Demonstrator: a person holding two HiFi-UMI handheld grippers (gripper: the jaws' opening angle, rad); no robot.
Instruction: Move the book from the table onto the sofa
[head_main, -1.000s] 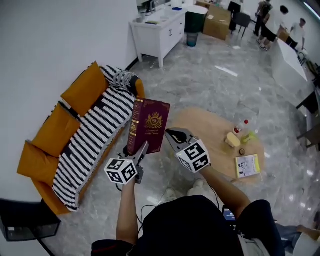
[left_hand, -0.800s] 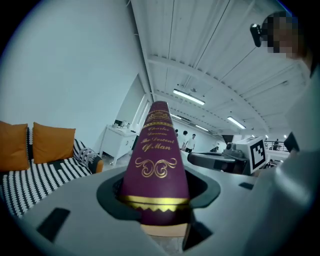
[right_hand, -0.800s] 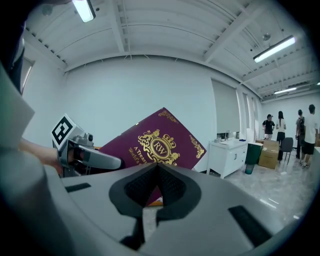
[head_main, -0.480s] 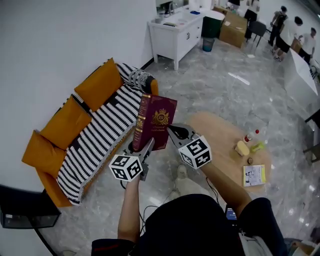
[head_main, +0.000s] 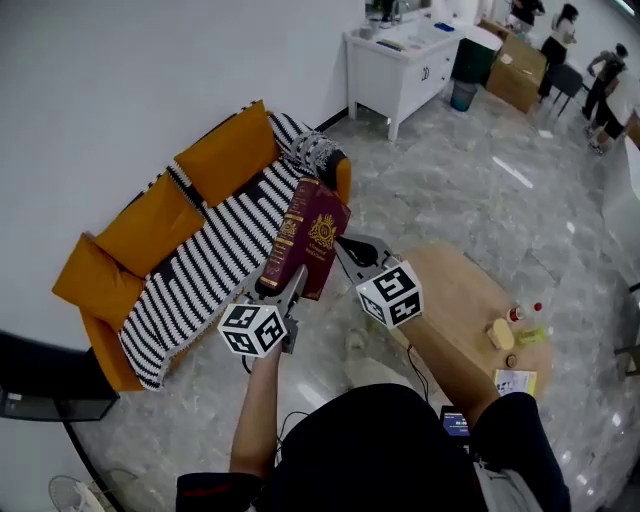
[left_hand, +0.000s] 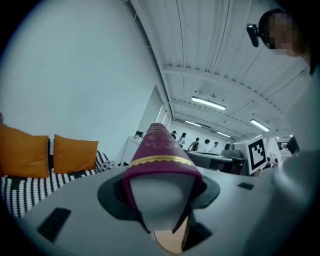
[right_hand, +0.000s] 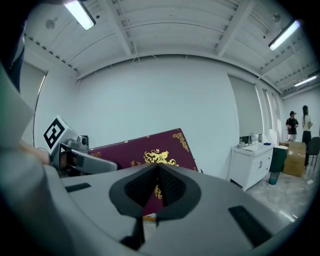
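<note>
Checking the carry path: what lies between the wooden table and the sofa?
In the head view, only grey floor and the person's shoe; the left gripper holds the book above it.

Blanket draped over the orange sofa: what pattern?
Black-and-white stripes on the draped fabric blanket, clearest in the head view.

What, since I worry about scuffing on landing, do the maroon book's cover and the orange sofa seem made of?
Book: a hard cover, probably leatherette or coated cloth, maroon with a slight sheen. The emblem and borders look gold-stamped. Sofa: matte orange upholstery that looks like woven fabric, with soft, plump cushions. A black-and-white striped textile, likely a throw, covers the seat.
</note>
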